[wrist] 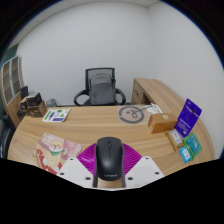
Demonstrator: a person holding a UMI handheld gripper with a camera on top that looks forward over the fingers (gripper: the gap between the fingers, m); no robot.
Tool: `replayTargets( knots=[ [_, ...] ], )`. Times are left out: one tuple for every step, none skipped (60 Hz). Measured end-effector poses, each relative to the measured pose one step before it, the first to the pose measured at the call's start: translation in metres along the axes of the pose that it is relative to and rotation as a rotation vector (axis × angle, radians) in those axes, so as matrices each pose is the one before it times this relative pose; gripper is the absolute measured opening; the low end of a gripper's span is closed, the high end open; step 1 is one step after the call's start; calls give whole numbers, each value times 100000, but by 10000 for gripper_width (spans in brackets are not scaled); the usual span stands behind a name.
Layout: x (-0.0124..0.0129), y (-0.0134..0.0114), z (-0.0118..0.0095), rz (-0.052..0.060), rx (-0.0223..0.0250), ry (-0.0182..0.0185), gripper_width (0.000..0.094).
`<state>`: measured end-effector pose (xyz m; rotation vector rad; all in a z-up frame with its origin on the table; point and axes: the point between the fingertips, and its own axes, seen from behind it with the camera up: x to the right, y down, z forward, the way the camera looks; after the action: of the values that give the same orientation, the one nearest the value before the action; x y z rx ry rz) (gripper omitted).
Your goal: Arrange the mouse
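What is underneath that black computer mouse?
The black computer mouse sits between the tool's magenta pads, above the wooden desk. Whatever lies directly beneath it is covered.

White walls [120, 35] enclose a small office. Black mesh chair [101, 88] sits behind a curved wooden desk [100, 125]; a wooden side unit [160, 93] stands to its right, shelving [12, 80] at far left.
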<state>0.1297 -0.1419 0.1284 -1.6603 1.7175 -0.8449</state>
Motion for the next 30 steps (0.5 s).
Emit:
replayTargets(
  knots=[
    [-628, -1094, -447, 284, 1701, -876, 315],
    [-641, -1006, -402, -379, 1524, -798, 314],
    [-640, -823, -316, -1157, 966, -621, 314],
    [-661, -687, -284, -1145, 603, -234, 314],
    [-729, -724, -195, -359, 982, -533, 315],
    [-781, -788, -192, 294, 1357, -810, 315],
    [-893, -758, -172, 530, 1422, -1130, 315],
    [-917, -595, -113, 211, 1051, -1230, 315],
    [-905, -389, -6, -205, 492, -1135, 314],
    [-850, -261, 66, -264, 81, -847, 313],
    [-847, -188, 125, 96, 146, -618, 313],
    [-857, -209, 192, 554, 349, -604, 313],
    [-1021, -150, 205, 319, 548, -658, 312],
    [-954, -9, 399, -71, -133, -782, 312],
    [-904, 194, 327, -426, -619, -744, 312],
    [-902, 271, 368, -142, -669, -559, 313],
    [-900, 283, 377, 284, -576, -577, 313],
    [-937, 278, 419, 566, -425, -706, 313],
    [-905, 353, 469, 463, -411, -782, 313],
    [-829, 616, 429, -129, -268, -568, 314],
    [-783, 544, 481, -321, -1154, -511, 312],
    [-759, 628, 508, -487, -1313, -428, 313],
    [-809, 615, 685, -92, -1004, -435, 314],
    [-721, 520, 559, 239, -773, -378, 314],
    [-710, 560, 591, 265, -666, -462, 314],
    [-647, 685, 599, -164, -1019, -425, 313],
    [-575, 808, 593, -474, -1564, -182, 313],
    [-545, 945, 486, -417, -1406, -115, 313],
    [-555, 707, 583, -11, -1316, -283, 312],
    [-554, 621, 534, 366, -921, -440, 314]
  ],
)
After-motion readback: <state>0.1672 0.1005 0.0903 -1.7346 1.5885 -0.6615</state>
